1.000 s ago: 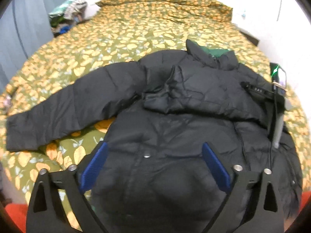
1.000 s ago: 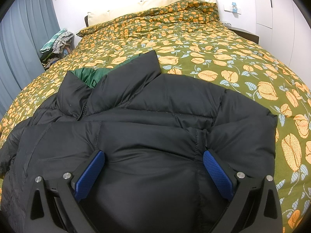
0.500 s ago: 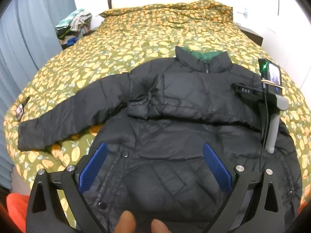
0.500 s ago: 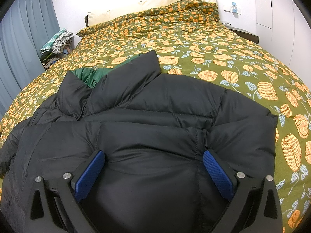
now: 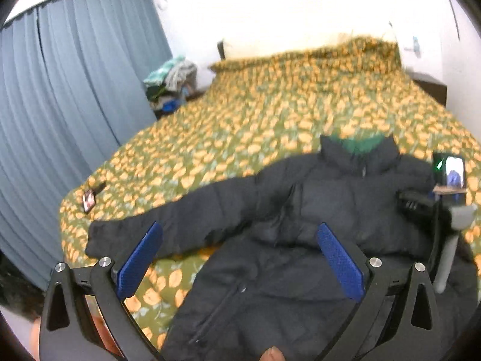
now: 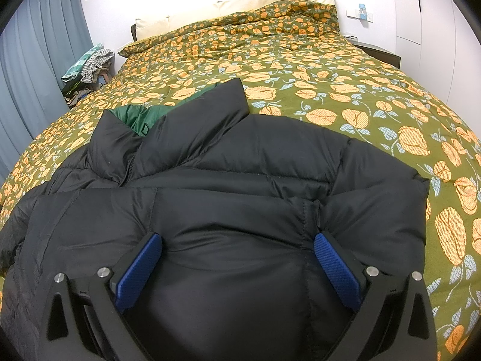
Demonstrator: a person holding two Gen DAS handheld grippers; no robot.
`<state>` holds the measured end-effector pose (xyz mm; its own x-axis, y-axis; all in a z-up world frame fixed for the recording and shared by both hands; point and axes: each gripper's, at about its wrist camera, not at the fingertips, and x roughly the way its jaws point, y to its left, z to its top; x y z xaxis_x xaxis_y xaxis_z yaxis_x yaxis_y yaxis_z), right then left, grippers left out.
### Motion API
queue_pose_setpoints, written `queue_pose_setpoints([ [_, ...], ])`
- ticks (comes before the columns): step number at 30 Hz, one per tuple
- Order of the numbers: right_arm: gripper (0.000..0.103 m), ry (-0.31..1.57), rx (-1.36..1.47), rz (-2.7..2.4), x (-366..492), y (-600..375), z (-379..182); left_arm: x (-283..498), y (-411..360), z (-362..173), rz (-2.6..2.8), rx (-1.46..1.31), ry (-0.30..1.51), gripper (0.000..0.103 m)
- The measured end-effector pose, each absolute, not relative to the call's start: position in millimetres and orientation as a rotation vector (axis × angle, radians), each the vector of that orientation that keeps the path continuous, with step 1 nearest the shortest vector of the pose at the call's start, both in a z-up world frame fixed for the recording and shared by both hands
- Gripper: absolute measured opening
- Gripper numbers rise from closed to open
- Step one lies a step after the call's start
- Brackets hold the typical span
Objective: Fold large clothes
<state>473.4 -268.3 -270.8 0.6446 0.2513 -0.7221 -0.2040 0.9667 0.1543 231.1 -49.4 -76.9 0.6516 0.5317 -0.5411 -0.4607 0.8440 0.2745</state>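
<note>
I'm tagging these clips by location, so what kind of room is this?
Most likely a home bedroom: the black puffer jacket lies on a large bed with a floral duvet, pillows sit at the headboard, and long blue-grey curtains cover one side.

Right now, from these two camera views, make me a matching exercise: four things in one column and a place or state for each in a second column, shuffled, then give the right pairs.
Things
1. black jacket
2. outstretched sleeve
3. clothes pile
4. left claw

Places or states
A. open, holding nothing
B. beside the bed, near the curtain
C. spread on the floral bedcover, green lining showing at the collar
D. reaching toward the bed's curtain-side edge

Pairs: 1-C, 2-D, 3-B, 4-A
</note>
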Motion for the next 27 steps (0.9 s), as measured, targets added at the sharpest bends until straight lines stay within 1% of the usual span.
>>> queue_pose_setpoints([
  [3, 0.103, 0.831, 0.06, 0.259, 473, -268, -271, 234, -55, -73, 0.584, 0.158, 0.631, 0.103],
  [7, 0.103, 0.831, 0.06, 0.259, 473, -268, -271, 235, -51, -75, 0.591, 0.164, 0.665, 0.103],
  [9, 0.103, 0.831, 0.06, 0.259, 473, -268, -271, 232, -53, -76, 0.609, 0.148, 0.67, 0.103],
  [13, 0.103, 0.831, 0.06, 0.258, 473, -268, -271, 224, -59, -75, 0.599, 0.079, 0.621, 0.103],
  [17, 0.103, 0.831, 0.057, 0.258, 473, -268, -271, 234, -55, -80, 0.592, 0.093, 0.684, 0.103],
  [21, 0.103, 0.831, 0.059, 0.258, 473, -268, -271, 234, -60, -72, 0.576, 0.136, 0.662, 0.103],
  [27, 0.103, 0.831, 0.059, 0.258, 473, -268, -271, 225, -55, -72, 0.577, 0.073, 0.673, 0.103],
])
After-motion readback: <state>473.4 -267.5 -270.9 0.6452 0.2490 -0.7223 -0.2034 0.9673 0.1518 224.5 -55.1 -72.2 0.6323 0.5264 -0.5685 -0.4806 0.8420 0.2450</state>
